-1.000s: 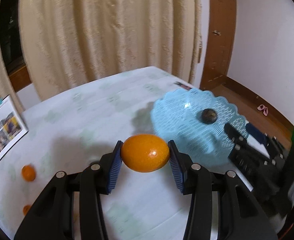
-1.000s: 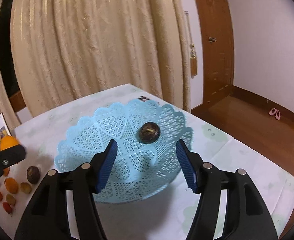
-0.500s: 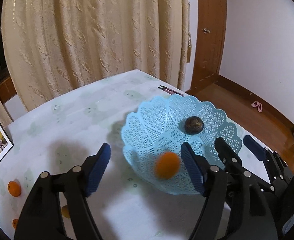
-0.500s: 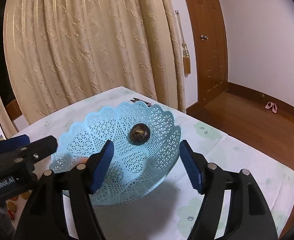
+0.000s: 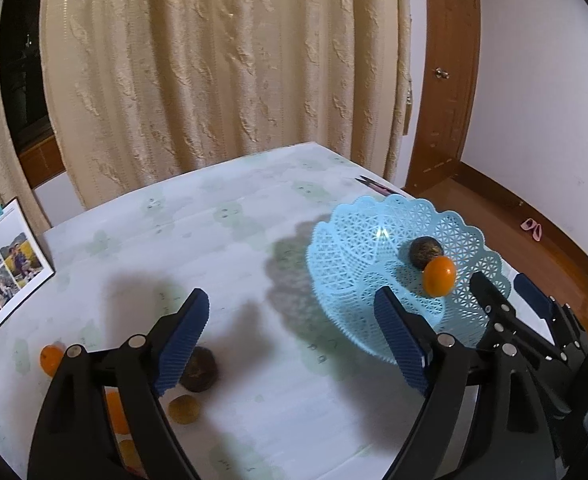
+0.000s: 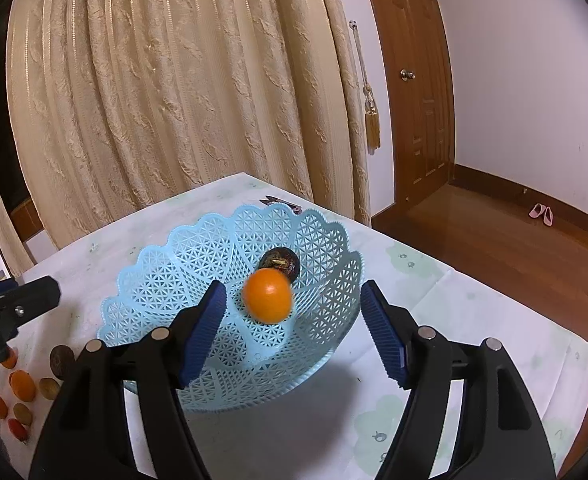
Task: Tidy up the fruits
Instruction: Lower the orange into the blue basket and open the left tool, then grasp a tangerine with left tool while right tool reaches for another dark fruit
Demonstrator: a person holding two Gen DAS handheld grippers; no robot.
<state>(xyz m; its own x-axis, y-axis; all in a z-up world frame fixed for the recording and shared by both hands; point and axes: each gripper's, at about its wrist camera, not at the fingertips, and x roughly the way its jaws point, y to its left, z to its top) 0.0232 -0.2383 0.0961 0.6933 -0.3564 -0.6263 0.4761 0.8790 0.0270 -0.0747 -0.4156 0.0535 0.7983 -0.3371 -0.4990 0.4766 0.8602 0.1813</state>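
Note:
A light blue lattice basket (image 5: 357, 240) (image 6: 166, 276) stands on the table's right side. An orange (image 5: 438, 276) (image 6: 268, 295) lies inside it, against a dark brown round fruit (image 5: 425, 251) (image 6: 284, 261). My left gripper (image 5: 294, 340) is open and empty, left of the basket over the table. My right gripper (image 6: 292, 332) is open and empty at the basket's near rim; it also shows in the left wrist view (image 5: 513, 292). Several small fruits lie loose at the table's left: a dark one (image 5: 200, 370) (image 6: 62, 359), orange ones (image 5: 50, 358) (image 6: 22, 385), and a tan one (image 5: 184, 409).
A photo card (image 5: 2, 264) stands at the table's far left edge. Small scissors (image 6: 282, 203) lie behind the basket. Beige curtains hang behind the table. A wooden door and bare floor are to the right, past the table edge.
My left gripper opened and let go of the orange, which dropped into the basket and rolled against the dark fruit. The left gripper then drew back to the left.

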